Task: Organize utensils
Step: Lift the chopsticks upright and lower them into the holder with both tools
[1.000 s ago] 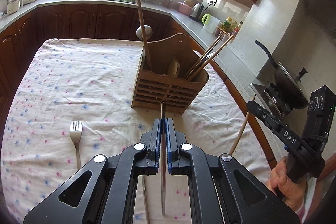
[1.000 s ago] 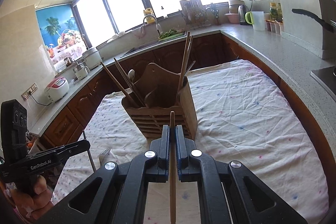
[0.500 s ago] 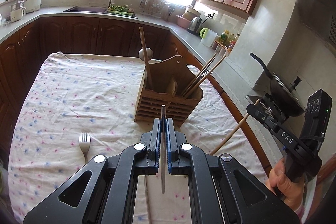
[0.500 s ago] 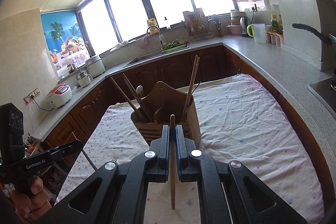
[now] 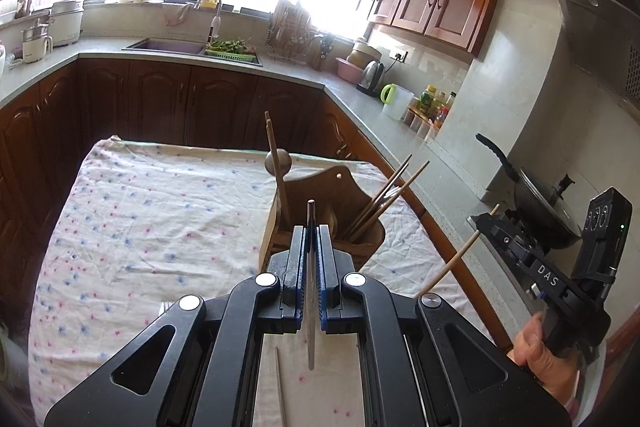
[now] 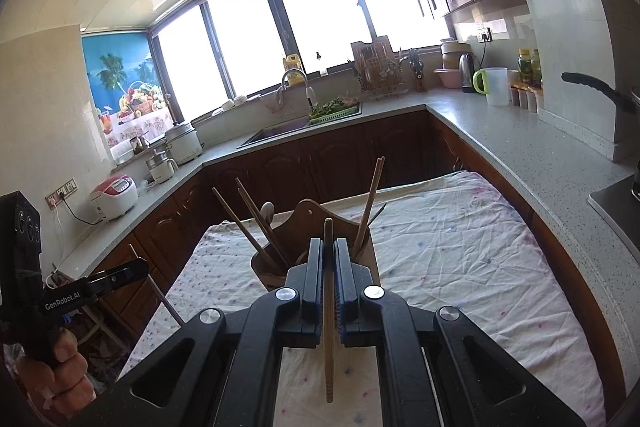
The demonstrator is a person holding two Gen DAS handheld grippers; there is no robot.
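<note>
Left wrist view: left gripper pinching thin metal utensil handle between jaws, hanging above floral tablecloth, just short of wooden utensil holder. Looking stiff, light, probably slick, so gripping mid-shaft is making sense. Right gripper clamping wooden chopstick mid-length, also near holder. Light, rigid, less slippery I'd guess. Loose chopstick lying on cloth underneath.

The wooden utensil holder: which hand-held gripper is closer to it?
Hard to call. The left hand-held gripper and the right hand-held gripper each sit just short of the wooden utensil holder, raised above it.
</note>
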